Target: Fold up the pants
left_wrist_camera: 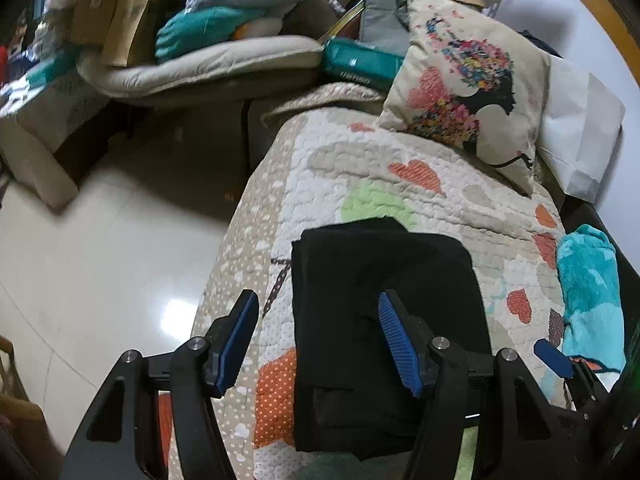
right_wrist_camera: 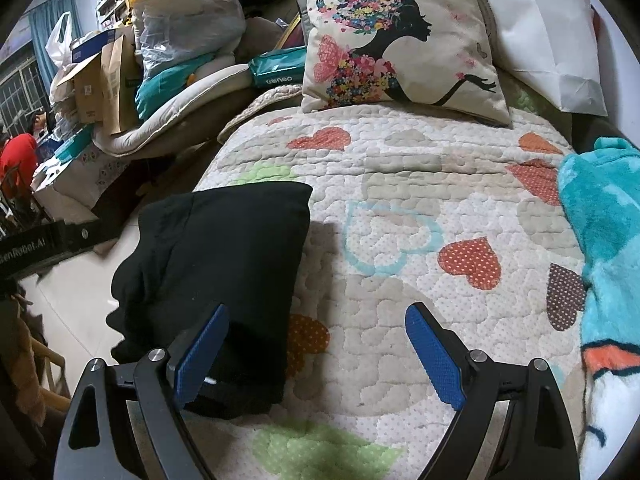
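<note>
1. Our left gripper hangs over the bed with its blue-padded fingers spread wide and nothing between them; its right finger sits in front of the black cloth, and we cannot tell whether it touches.
2. Our right gripper is also spread wide and empty, above the bare quilt just beside the cloth; its left finger overlaps the cloth's near edge in the right wrist view.
3. The pants lie folded into a compact black rectangle on the quilt, close to the bed's edge on the floor side. In the right wrist view the pants look thicker, and their outer side hangs a little past the bed edge.
4. The quilt is cream with orange, green and brown hearts.
5. A cushion printed with a flower-haired woman in profile stands at the far end of the bed, well apart from the pants, with a white pillow beside it.
6. A turquoise fleece blanket lies along the opposite side of the bed.
7. Beyond the bed, boxes and bags are heaped up over a shiny tiled floor.
</note>
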A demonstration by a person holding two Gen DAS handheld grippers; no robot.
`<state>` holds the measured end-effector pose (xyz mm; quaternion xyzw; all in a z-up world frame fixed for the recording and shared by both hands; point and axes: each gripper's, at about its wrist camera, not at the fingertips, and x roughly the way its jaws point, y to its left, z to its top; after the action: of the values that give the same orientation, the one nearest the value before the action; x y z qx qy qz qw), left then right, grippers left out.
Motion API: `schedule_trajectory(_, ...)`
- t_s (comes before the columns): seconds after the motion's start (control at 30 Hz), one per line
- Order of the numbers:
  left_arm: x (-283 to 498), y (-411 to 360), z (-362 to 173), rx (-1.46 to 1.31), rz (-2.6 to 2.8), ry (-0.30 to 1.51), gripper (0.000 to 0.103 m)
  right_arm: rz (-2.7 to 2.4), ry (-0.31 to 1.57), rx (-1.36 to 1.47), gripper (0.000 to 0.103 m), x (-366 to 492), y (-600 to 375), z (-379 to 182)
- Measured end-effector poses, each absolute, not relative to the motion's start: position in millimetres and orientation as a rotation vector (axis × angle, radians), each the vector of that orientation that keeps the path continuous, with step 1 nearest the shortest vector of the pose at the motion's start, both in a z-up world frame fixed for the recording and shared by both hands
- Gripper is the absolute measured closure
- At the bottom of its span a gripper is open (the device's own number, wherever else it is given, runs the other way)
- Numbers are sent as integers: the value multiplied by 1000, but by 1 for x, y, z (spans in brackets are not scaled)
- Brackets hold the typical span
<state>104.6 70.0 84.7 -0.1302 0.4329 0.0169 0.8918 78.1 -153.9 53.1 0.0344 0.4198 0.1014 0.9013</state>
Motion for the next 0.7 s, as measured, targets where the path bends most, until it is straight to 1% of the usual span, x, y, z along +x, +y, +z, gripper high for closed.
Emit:
schedule_trajectory(0.1, 110, 82, 74, -355, 22, 948, 41, 231, 893, 118, 10, 90, -154, 50)
schedule_trajectory(0.27, 125, 116, 45, -643, -66, 1058, 41, 292, 980, 283, 10, 116, -157, 36)
schedule_trajectory(0.33, 131, 122, 31, -715, -88, 1113, 41, 311, 1021, 356, 10, 128, -158, 26)
schedule_trajectory(0.47, 138, 122, 15, -773, -102, 1155, 41, 350, 1074, 487, 10, 146, -161, 9)
schedule_trajectory(0.53, 141, 117, 12, -766, -111, 1160, 38, 366, 1087, 525, 10, 152, -160, 4)
schedule_trajectory(0.7, 148, 110, 10, -710, -86, 1154, 32, 393, 1095, 469, 10, 164, -148, 4)
